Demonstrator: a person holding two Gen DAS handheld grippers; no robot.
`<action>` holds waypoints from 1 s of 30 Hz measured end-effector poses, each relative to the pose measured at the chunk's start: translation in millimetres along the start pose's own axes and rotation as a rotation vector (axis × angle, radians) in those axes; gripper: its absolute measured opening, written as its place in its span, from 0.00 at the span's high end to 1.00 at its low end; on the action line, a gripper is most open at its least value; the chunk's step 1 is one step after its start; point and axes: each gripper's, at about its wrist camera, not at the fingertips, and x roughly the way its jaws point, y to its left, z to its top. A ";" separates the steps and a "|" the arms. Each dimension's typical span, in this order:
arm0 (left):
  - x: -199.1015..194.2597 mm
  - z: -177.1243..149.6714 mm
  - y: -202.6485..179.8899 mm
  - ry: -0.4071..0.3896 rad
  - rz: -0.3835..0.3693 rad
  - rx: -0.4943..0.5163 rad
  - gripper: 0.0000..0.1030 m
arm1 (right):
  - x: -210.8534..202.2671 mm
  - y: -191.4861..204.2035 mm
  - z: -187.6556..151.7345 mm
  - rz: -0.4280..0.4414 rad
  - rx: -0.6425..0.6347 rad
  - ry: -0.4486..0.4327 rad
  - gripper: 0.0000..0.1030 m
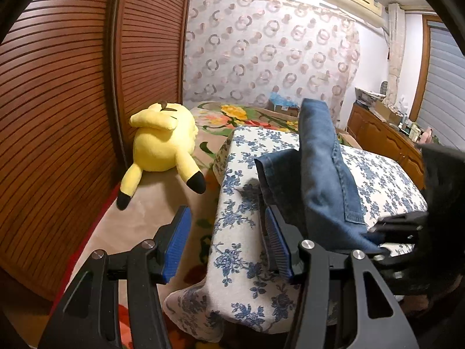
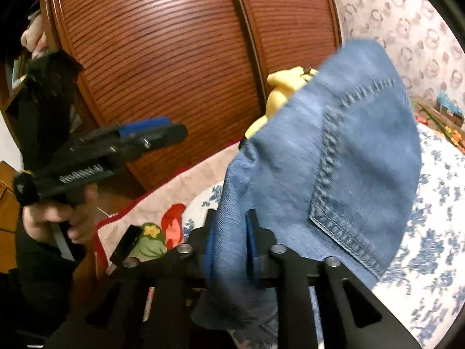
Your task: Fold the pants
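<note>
Left gripper: jaws spread wide, blue pads apart, nothing between them; positioned over the edge of the blue-floral cover. Right gripper: jaws closed on a bunched fold of the pants, denim pinched between both fingers. Pants raised off the floral cover, hanging from the right gripper, back pocket and seam stitching facing the right wrist view. Yellow plush toy on the bed beside the slatted wooden doors, apart from the pants.
</note>
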 end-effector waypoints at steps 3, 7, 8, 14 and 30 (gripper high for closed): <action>0.3 1.8 -4.6 -0.003 -0.007 0.009 0.47 | -26.3 -1.3 -0.1 -0.043 -0.012 -0.044 0.55; 1.0 5.0 -11.6 -0.007 -0.019 0.019 0.47 | -61.4 -7.0 0.5 -0.070 -0.009 -0.135 0.49; 1.2 5.7 -13.8 -0.009 -0.023 0.023 0.47 | -66.4 -9.0 0.0 -0.087 -0.013 -0.153 0.49; 6.3 17.3 -37.1 -0.015 -0.070 0.062 0.47 | -80.2 -43.4 -6.2 -0.223 -0.018 -0.176 0.48; 72.5 -9.9 -39.7 0.161 0.020 0.114 0.47 | 34.4 -108.2 66.7 -0.248 0.034 0.007 0.47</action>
